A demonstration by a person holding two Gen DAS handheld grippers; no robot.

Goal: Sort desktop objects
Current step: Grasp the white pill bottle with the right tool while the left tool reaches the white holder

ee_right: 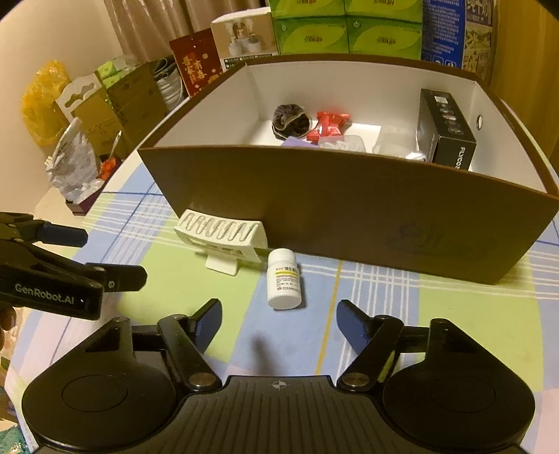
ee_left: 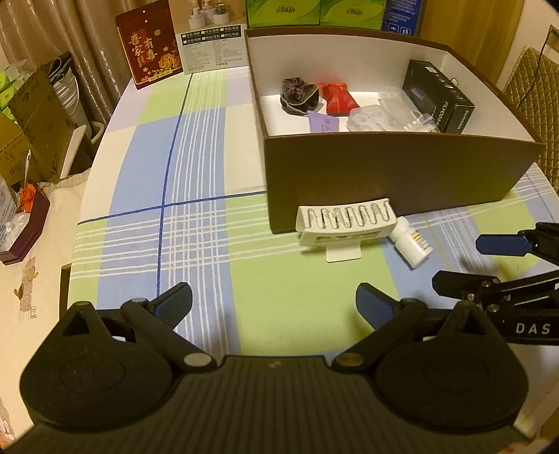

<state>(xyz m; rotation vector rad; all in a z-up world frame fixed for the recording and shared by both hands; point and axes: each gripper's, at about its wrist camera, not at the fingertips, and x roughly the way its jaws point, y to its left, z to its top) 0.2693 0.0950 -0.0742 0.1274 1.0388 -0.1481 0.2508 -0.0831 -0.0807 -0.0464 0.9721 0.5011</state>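
Observation:
A white slotted plastic rack and a white pill bottle lie on the checked tablecloth against the front wall of a brown storage box. Inside the box are a dark scrunchie, a red packet, clear plastic bags and a black carton. My left gripper is open and empty, short of the rack. My right gripper is open and empty, just short of the bottle.
Red gift box, green tissue packs and a blue carton stand behind the storage box. Cardboard boxes and a side table with clutter are to the left. A quilted chair back is at right.

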